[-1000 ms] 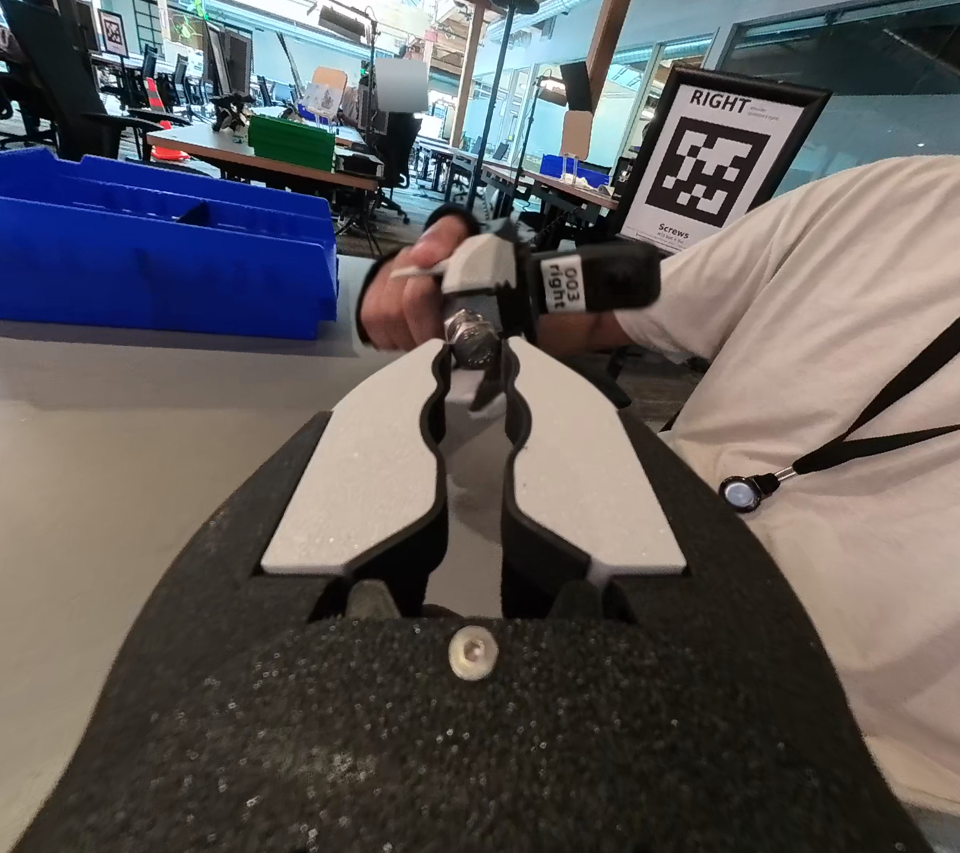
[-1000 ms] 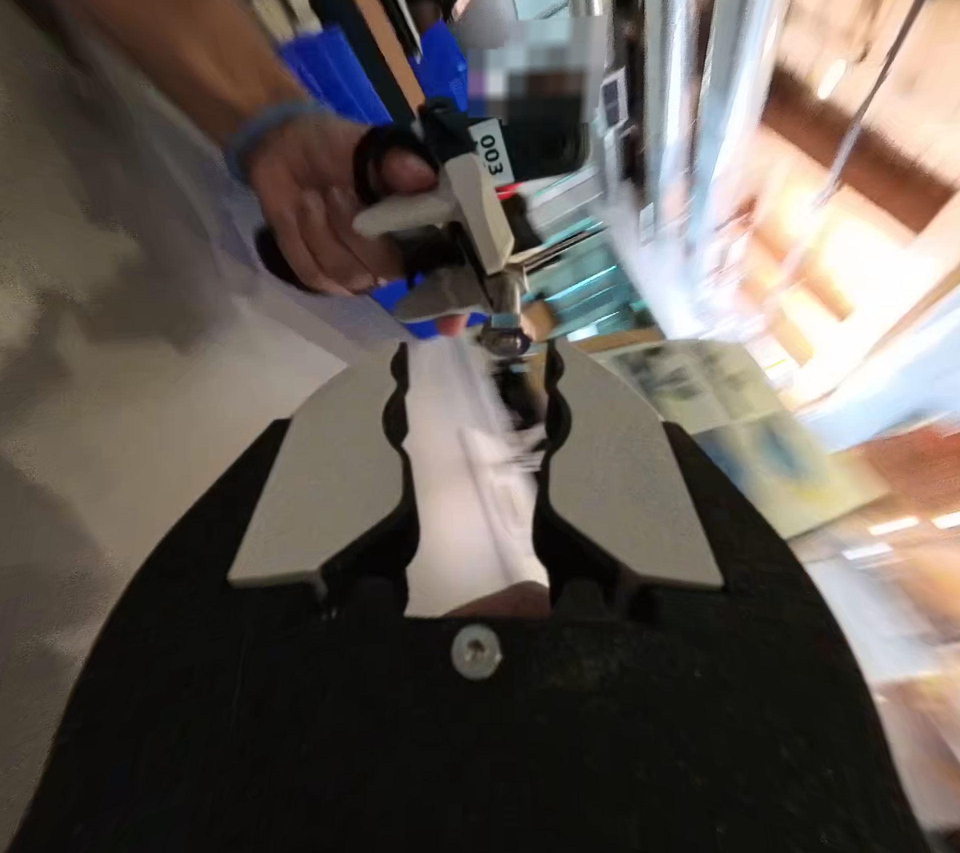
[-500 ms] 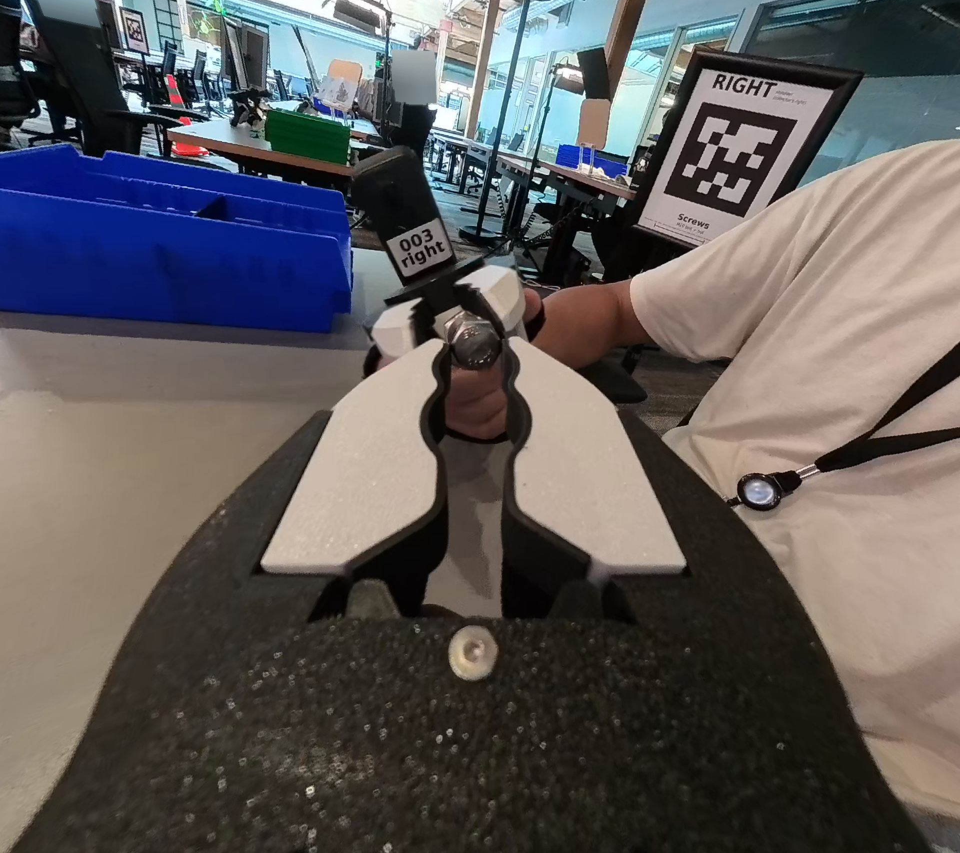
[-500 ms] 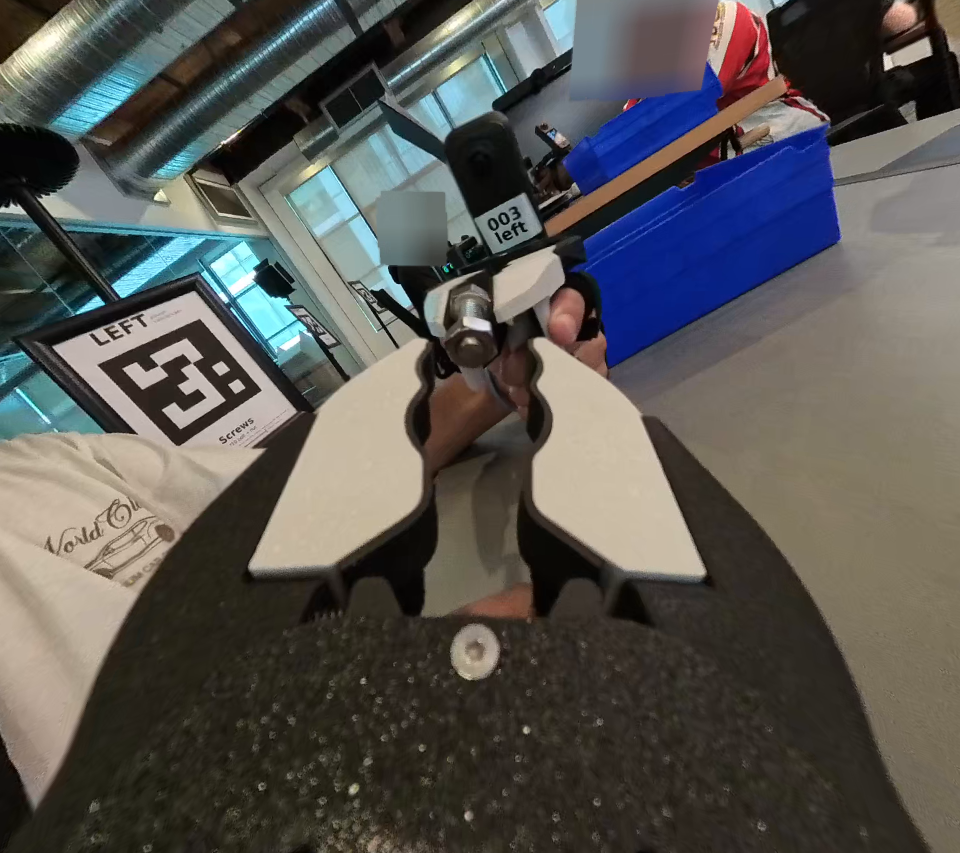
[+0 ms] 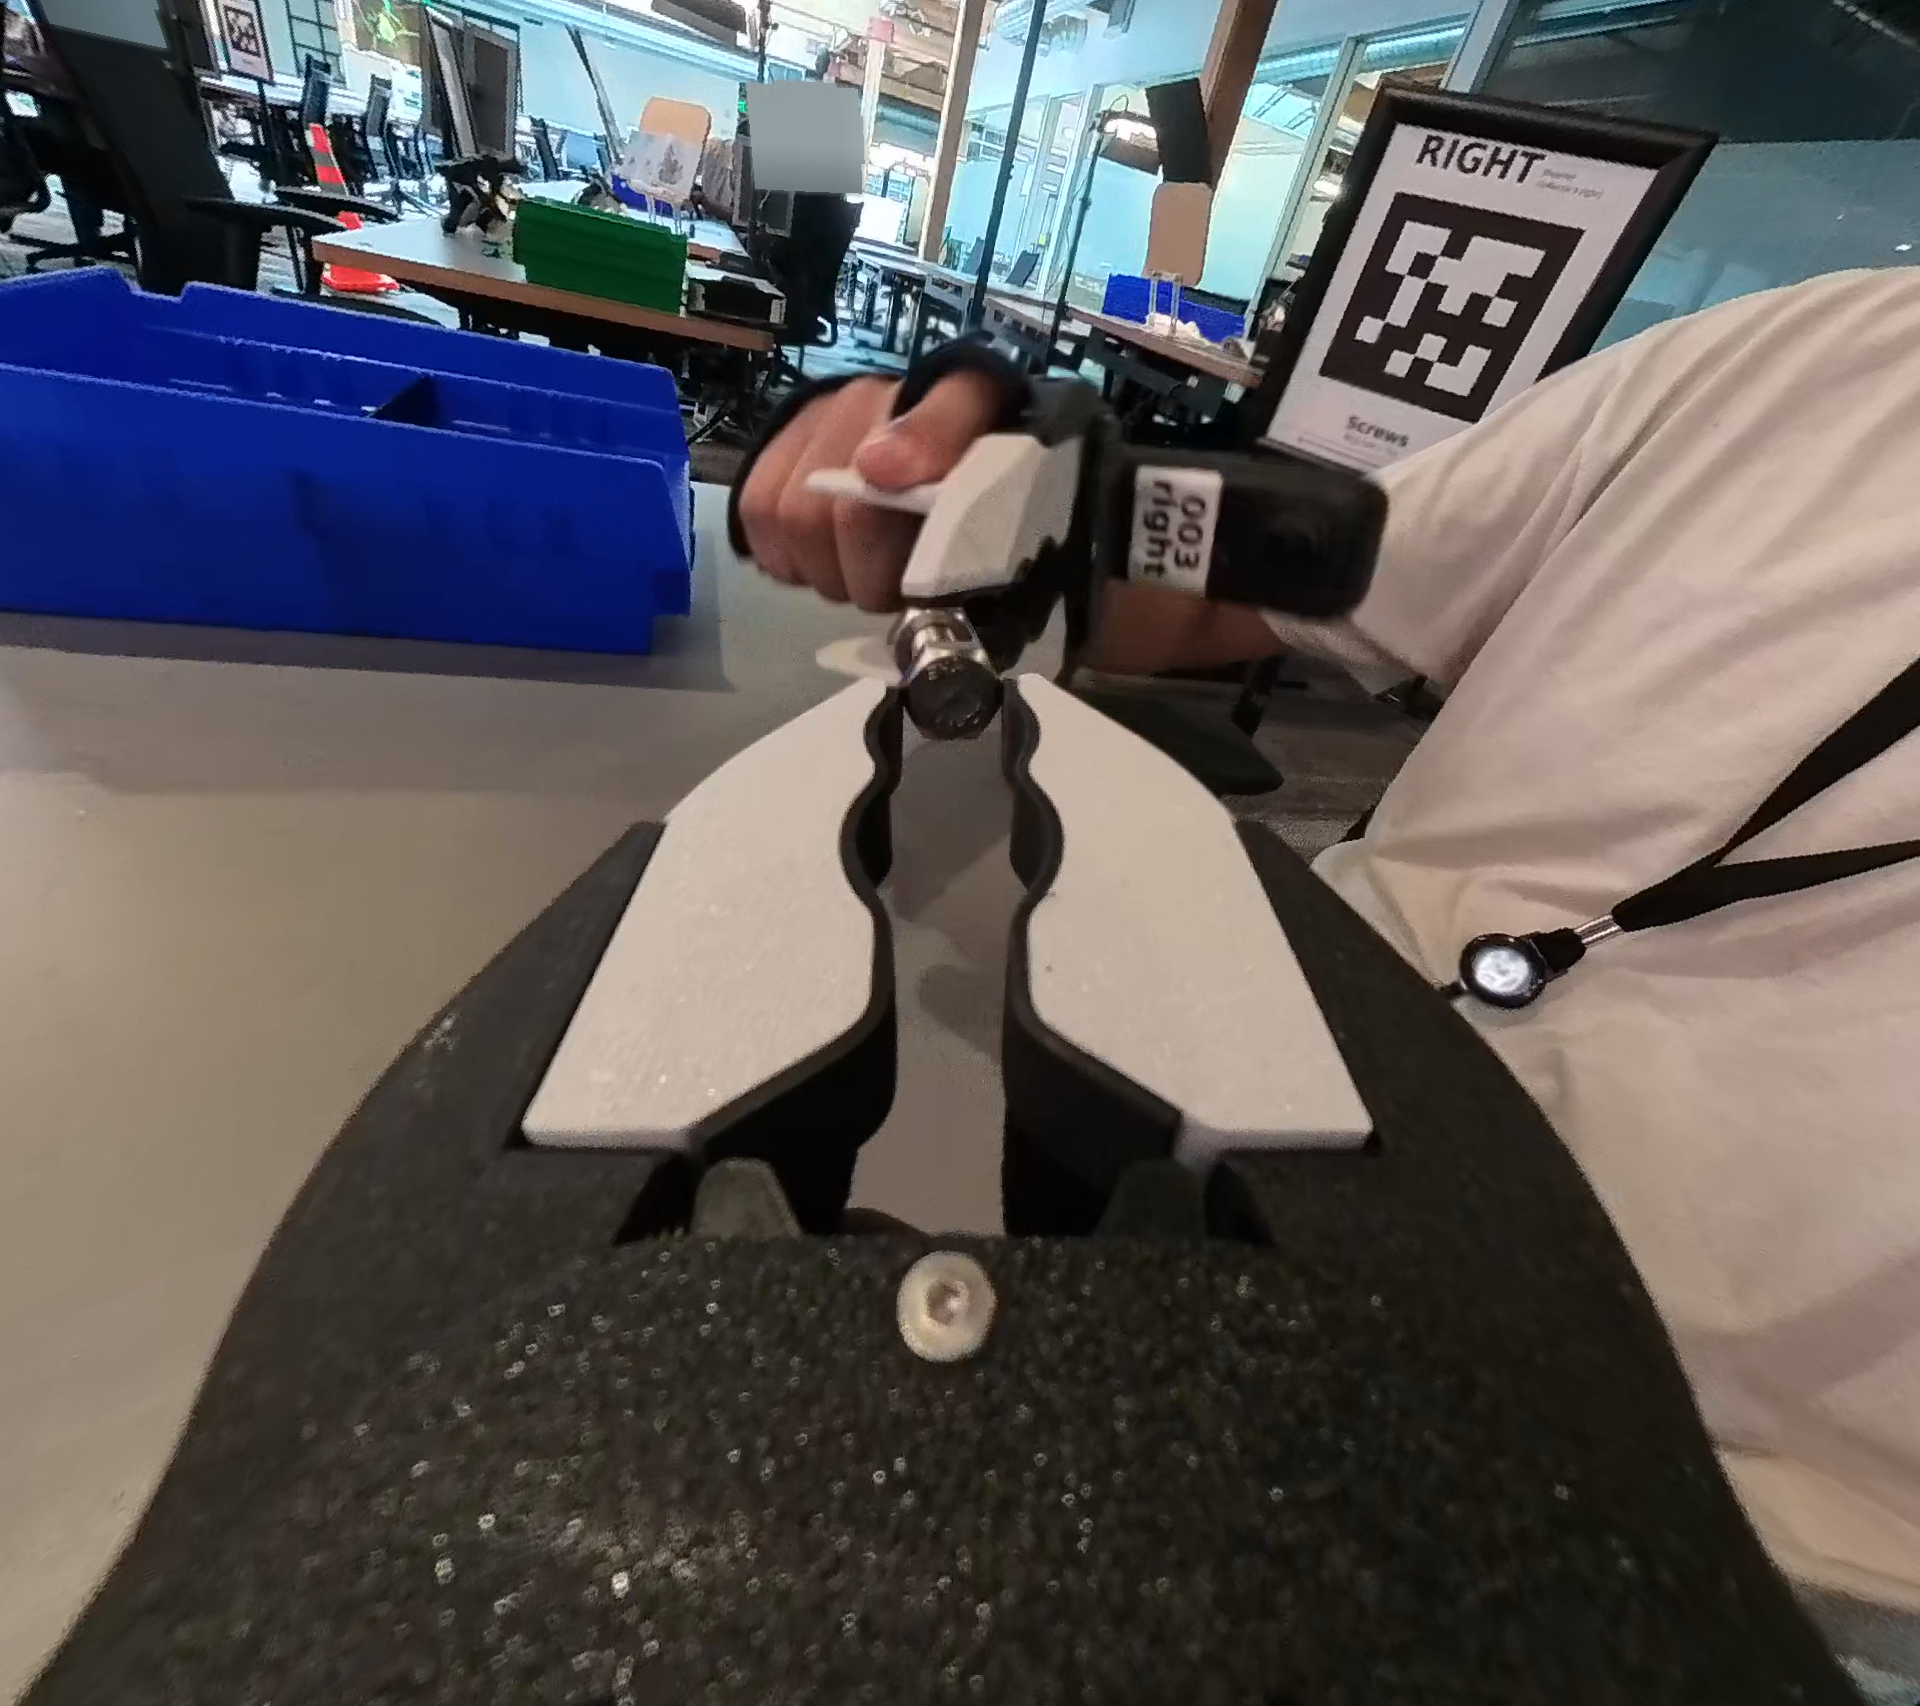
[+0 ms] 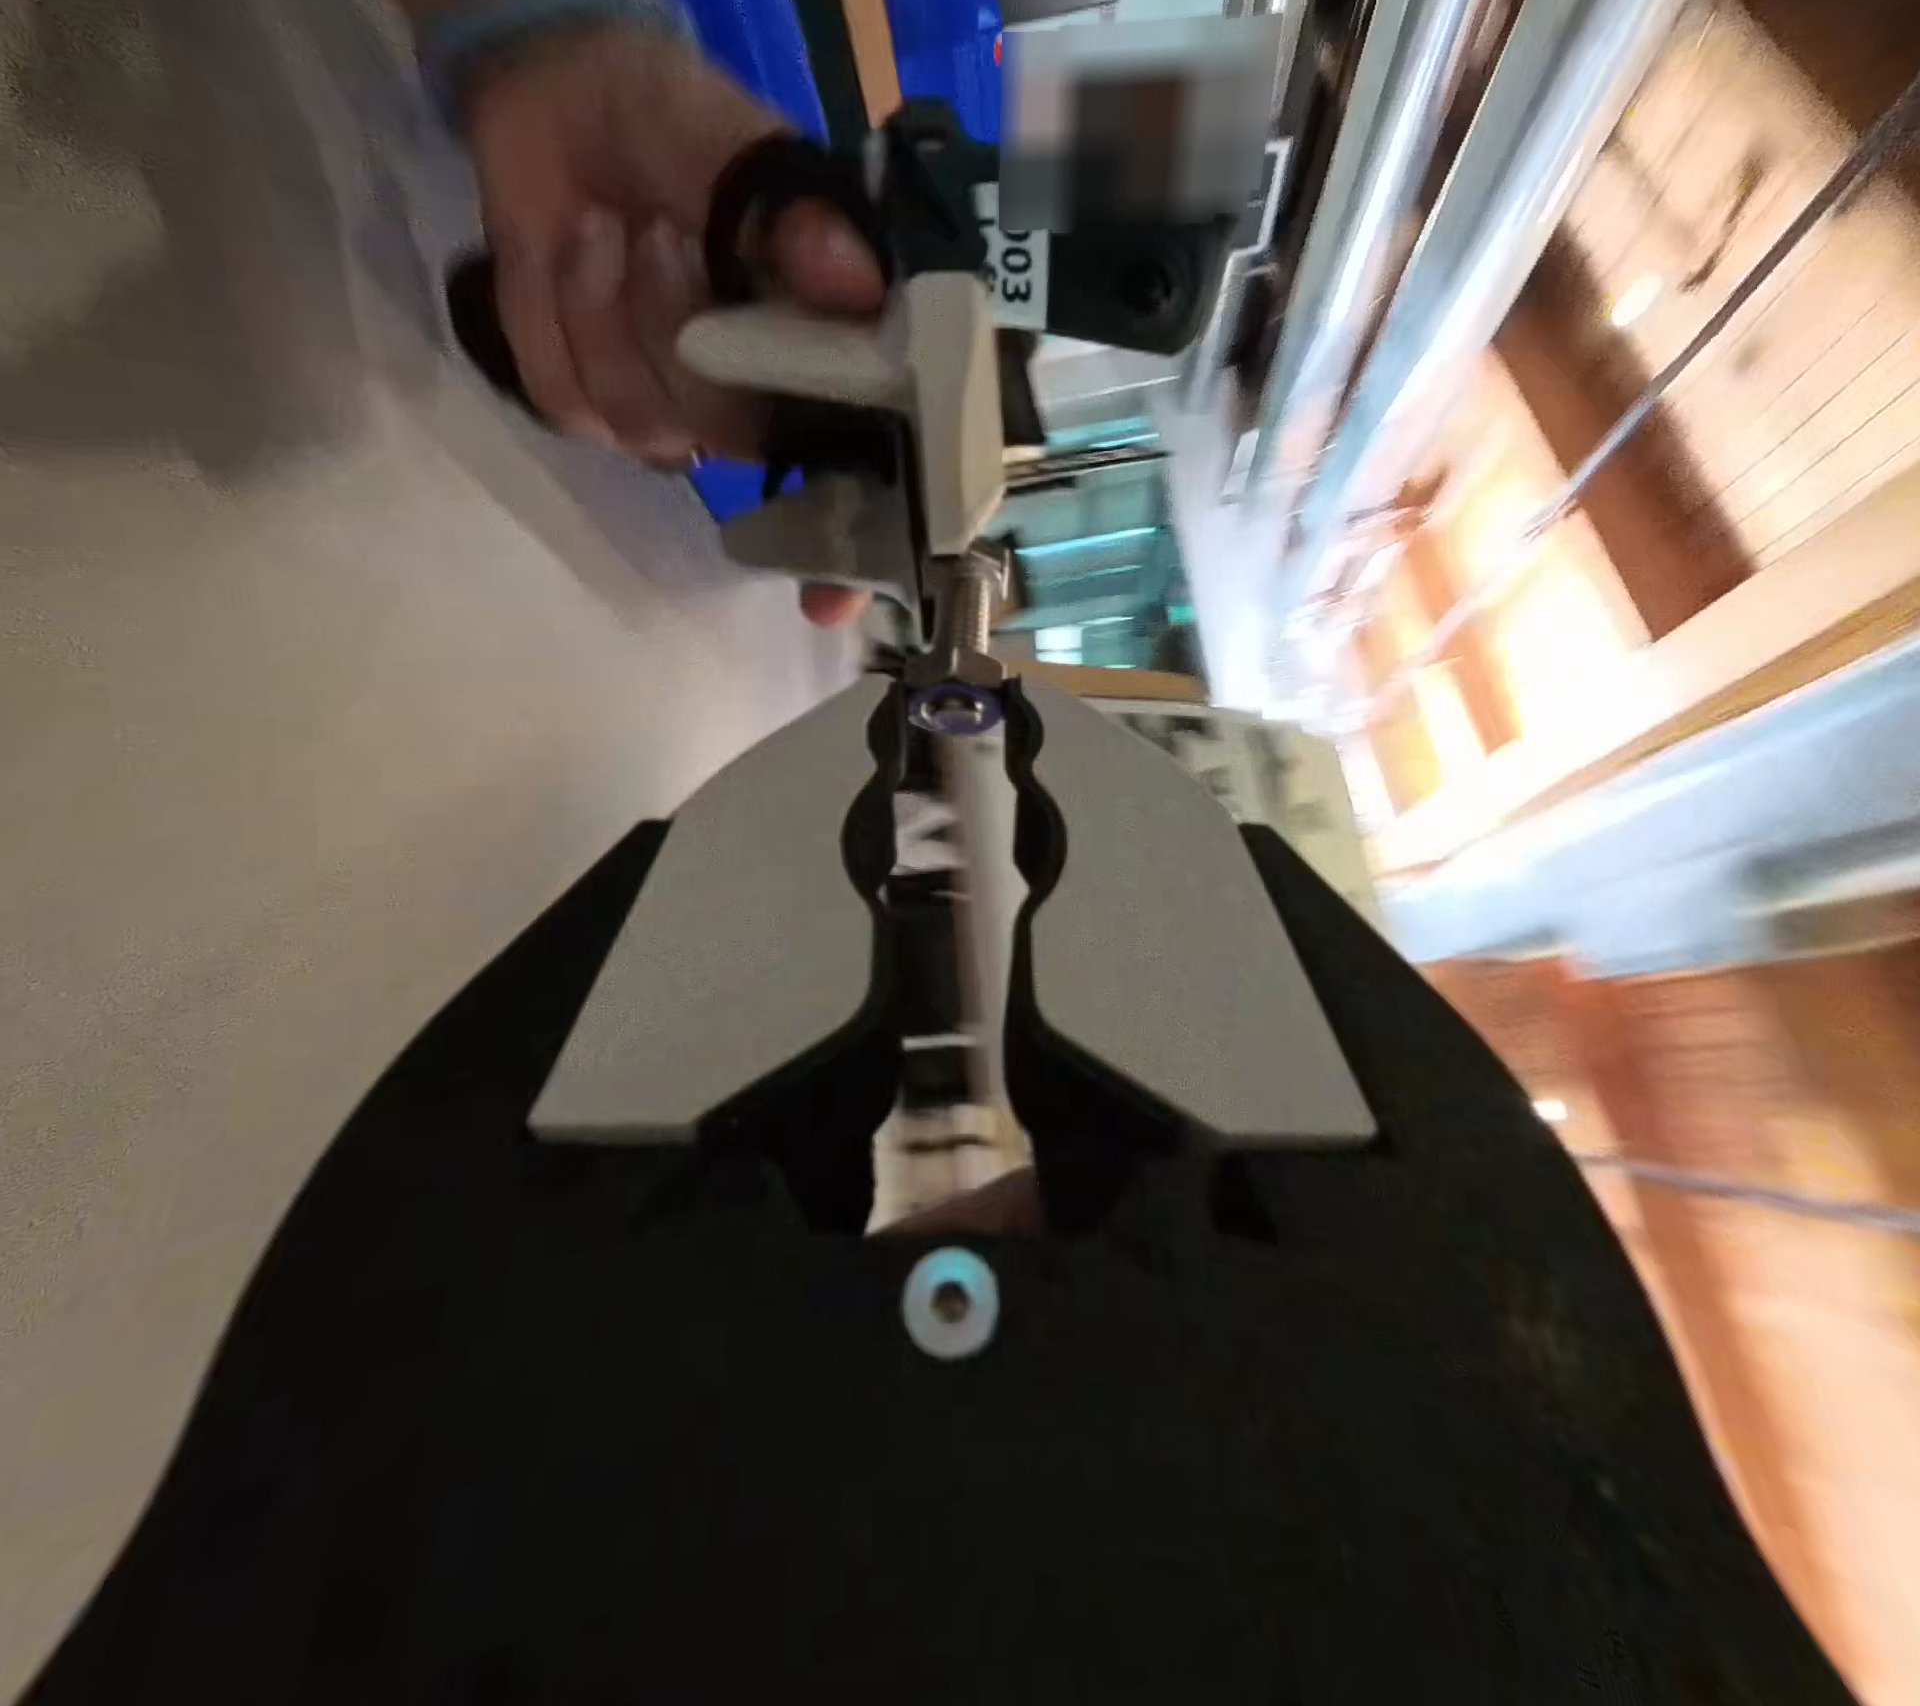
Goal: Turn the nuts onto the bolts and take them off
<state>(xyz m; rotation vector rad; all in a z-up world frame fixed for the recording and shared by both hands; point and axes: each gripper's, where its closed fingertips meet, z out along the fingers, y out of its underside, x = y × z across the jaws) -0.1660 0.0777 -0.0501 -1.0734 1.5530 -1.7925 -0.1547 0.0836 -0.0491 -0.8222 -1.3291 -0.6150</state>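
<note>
From my left wrist view, much of the lower frame is my own gripper's black body, and the person's white shirt blocks the right side. The left gripper has its fingers drawn in close, pinching the hex head of the bolt at the very tips. The bolt's shank runs away from me into the right gripper, which lies on its side; its white fingers hide the far end of the shank, so I cannot make out the nut here. A hand wraps that gripper's handle. Past the grippers on the left is bare grey table, with the blue bin standing well apart at the far edge. A framed marker sign stands behind, partly cut off by the shirt.

My right wrist view is rolled sideways and smeared with motion blur; the background is streaks and I cannot read it. The right gripper is narrowed onto a nut seated between its tips, with the threaded shank of the bolt rising out of it. The left gripper clamps the other end, its fingers covering the bolt head. The hand on it wears a blue wristband. Open pale table fills the left side; the right is blurred building structure.
</note>
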